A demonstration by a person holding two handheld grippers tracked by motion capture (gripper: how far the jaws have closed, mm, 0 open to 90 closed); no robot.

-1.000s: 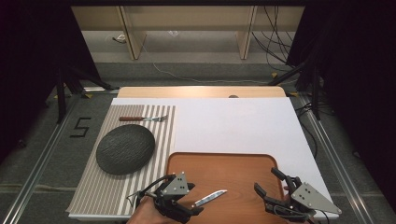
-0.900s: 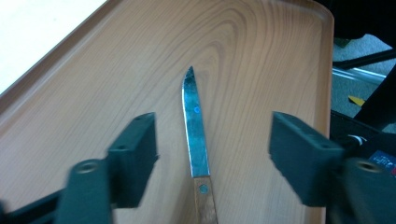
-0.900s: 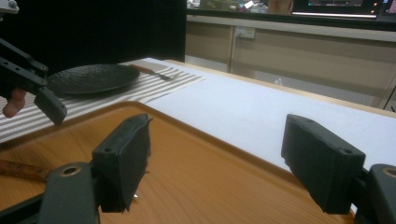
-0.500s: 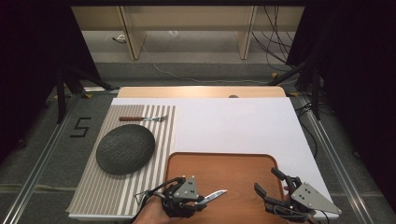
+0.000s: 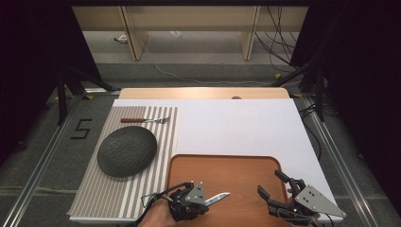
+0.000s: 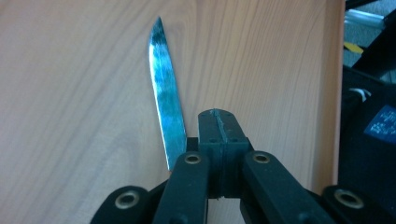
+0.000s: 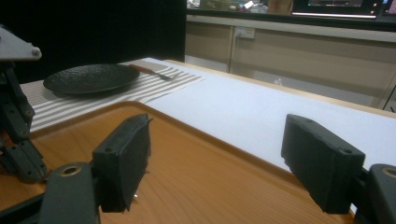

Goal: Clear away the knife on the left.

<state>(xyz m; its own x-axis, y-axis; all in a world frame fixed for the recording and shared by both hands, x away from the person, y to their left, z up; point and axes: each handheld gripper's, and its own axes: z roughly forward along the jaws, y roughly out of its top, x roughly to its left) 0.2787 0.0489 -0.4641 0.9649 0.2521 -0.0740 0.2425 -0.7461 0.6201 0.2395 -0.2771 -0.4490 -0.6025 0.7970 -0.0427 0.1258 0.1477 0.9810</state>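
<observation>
My left gripper (image 6: 217,122) is clamped on the knife (image 6: 166,93), blade jutting off one side over the tray (image 5: 236,170); that off-centre hold could let it pivot and drop. My right gripper (image 5: 276,187) rests agape. Since a second ago, the knife has drifted right.

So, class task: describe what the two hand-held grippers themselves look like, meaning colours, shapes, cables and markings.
Both are black linkage frames. The left hand-held gripper has brass-coloured pivot rivets and a grey three-cornered plate on top; a thin dark cable loops from it. The right hand-held gripper has blocky, matte black jaw pads and a larger grey three-cornered plate dotted with small holes.
</observation>
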